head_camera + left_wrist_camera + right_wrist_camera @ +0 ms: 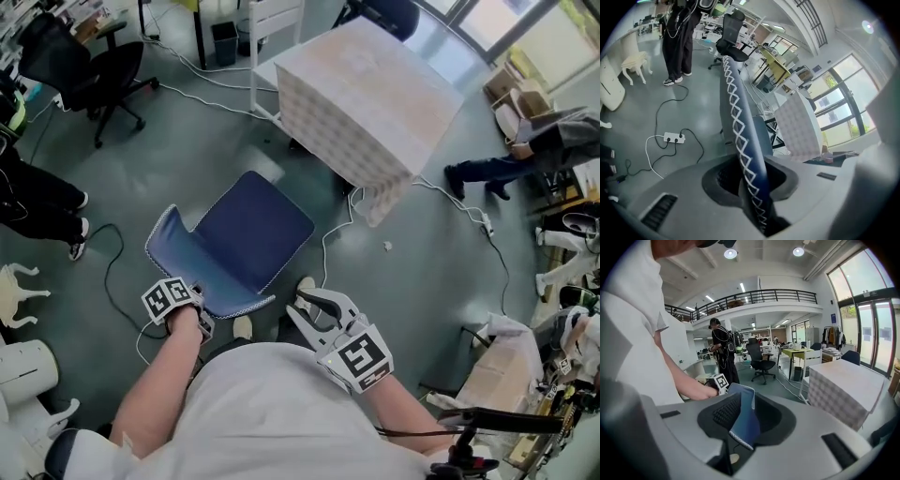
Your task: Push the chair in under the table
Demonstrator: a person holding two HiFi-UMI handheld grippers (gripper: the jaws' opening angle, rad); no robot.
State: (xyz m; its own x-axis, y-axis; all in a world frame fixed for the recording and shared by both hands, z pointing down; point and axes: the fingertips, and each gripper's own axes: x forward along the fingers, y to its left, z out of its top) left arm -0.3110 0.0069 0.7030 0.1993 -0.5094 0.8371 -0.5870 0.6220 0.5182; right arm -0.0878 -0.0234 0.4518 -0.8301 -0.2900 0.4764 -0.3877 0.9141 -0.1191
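Observation:
The blue chair [248, 234] stands on the grey floor, its seat facing the table [366, 94] under a white patterned cloth. My left gripper [192, 314] is shut on the top edge of the backrest near its left end. In the left gripper view the blue padded edge with white stitching [740, 140] runs straight through the left gripper [752, 187], pinched by both jaws. My right gripper [314, 314] stands open just right of the backrest's other end. In the right gripper view the backrest [743, 420] shows edge-on in the gap of the right gripper [745, 427], untouched by the pads.
A black office chair [94, 75] stands at the far left and a white chair [272, 28] behind the table. Cables [112, 272] and a power strip [672, 137] lie on the floor. A person's legs [37, 206] are at the left, another person [497, 169] at the right.

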